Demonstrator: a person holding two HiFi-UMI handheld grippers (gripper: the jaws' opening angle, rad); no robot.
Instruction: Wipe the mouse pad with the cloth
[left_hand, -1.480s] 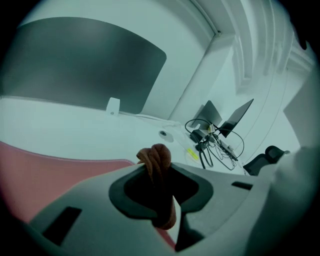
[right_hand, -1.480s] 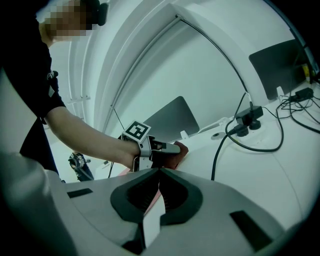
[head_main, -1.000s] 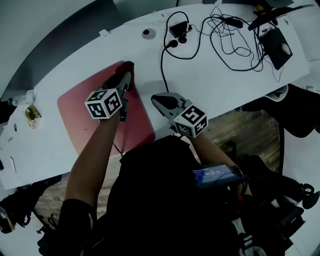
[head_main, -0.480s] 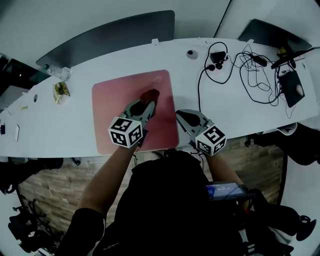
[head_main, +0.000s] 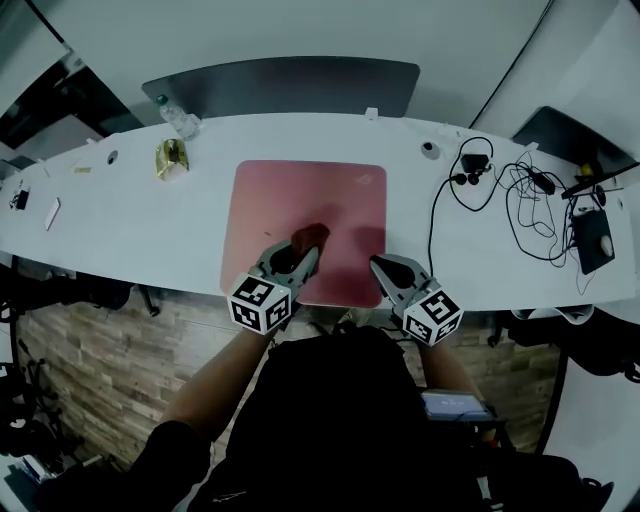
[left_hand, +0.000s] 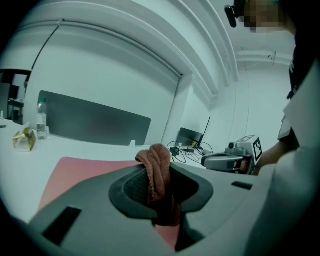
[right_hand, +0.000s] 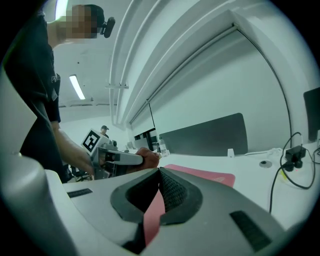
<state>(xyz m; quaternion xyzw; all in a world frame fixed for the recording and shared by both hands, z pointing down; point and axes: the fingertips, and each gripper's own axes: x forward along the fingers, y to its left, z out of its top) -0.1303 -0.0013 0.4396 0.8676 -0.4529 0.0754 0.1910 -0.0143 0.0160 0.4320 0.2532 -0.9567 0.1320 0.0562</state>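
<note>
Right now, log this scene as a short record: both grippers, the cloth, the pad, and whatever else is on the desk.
left gripper: shut on the cloth, over the near middle of the pad
cloth: reddish-brown, bunched between the fingers, sticking out past them
right gripper: fingers together, holding nothing, at the pad's near right edge
mouse pad: pink, lying flat on the desk
desk: white, long, curved
cables: tangled, right of the pad, apart from it
cloth touching pad: cannot tell
</note>
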